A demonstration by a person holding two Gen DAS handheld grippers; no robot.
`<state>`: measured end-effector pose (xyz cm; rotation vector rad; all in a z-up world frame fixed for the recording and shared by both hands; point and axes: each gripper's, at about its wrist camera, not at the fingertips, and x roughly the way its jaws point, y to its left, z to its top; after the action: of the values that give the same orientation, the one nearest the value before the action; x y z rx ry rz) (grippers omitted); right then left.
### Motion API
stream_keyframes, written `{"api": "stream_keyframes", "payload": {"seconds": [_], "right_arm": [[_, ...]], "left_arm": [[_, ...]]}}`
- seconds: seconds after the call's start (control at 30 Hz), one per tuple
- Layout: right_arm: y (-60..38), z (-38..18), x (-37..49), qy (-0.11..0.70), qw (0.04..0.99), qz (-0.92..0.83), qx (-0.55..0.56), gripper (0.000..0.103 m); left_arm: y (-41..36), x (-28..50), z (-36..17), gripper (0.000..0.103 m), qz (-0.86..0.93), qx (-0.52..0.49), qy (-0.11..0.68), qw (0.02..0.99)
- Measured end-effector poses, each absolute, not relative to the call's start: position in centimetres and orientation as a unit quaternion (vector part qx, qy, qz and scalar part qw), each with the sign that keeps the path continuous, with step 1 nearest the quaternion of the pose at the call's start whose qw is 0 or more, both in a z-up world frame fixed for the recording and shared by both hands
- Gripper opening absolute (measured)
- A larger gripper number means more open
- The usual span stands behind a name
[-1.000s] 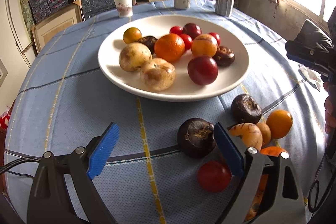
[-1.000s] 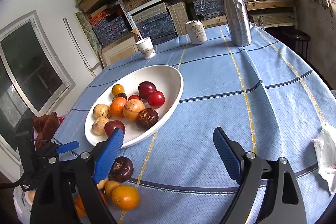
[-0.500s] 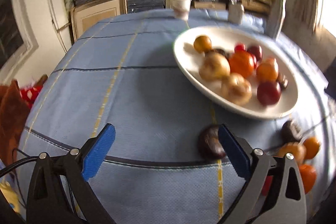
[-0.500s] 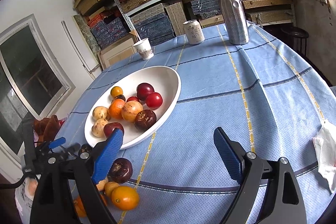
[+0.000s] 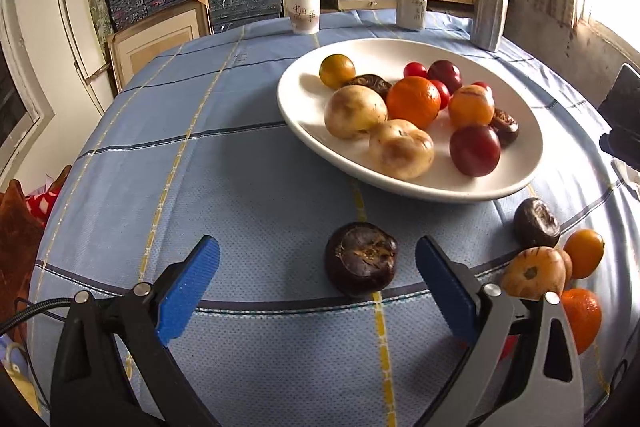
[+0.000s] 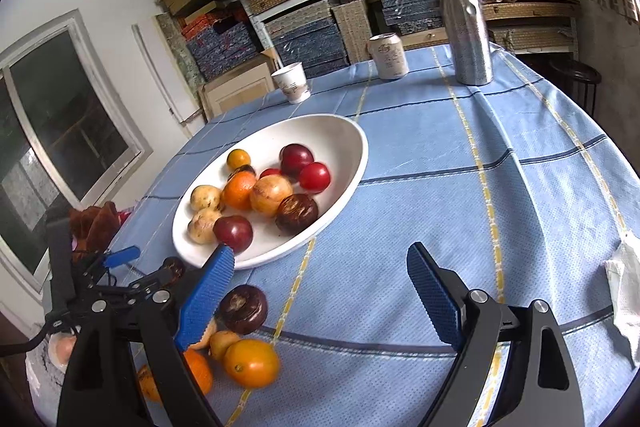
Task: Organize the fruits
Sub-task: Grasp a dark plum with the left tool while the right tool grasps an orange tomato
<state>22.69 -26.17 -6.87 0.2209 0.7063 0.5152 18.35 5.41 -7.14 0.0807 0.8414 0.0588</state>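
1. A round table (image 5: 248,163) under a blue checked cloth is seen in front of shelves packed with stacked boxes.
2. At the table's far edge, a paper cup (image 5: 303,13), a can (image 5: 411,9) and a steel bottle (image 6: 466,27) are lined up.
3. A white plate (image 5: 516,171) is set past the table's middle, loaded with oranges, pale round fruits, red plums and dark ones.
4. The left gripper (image 5: 318,291) is held wide open over the near edge; nothing is pinched.
5. A dark wrinkled fruit (image 5: 361,264) is lying on the cloth between the blue pads, closer to the right-hand one, touched by neither.
6. More loose fruit is clustered by the near right edge: a second dark fruit (image 5: 536,223), a striped orange one (image 5: 532,271), a small orange (image 5: 584,247).
7. The right gripper (image 6: 320,291) is spread wide too, over bare cloth, holding nothing.
8. A crumpled white tissue (image 6: 624,299) is spotted at the table's right edge.
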Motion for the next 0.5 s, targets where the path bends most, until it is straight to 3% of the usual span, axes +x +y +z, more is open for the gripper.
{"api": "stream_keyframes", "payload": {"seconds": [0.27, 0.43, 0.5], "right_arm": [[-22.0, -7.7, 18.8, 0.355, 0.897, 0.264, -0.026, 0.089], [-21.0, -8.0, 17.6, 0.357, 0.889, 0.283, -0.051, 0.089], [-21.0, -8.2, 17.5, 0.364, 0.885, 0.284, -0.052, 0.079]], "left_arm": [[6.0, 18.1, -7.2, 0.097, 0.053, 0.022, 0.405, 0.913], [6.0, 18.3, -7.6, 0.097, 0.048, 0.02, 0.415, 0.908], [6.0, 18.3, -7.7, 0.097, 0.046, 0.019, 0.418, 0.907]]}}
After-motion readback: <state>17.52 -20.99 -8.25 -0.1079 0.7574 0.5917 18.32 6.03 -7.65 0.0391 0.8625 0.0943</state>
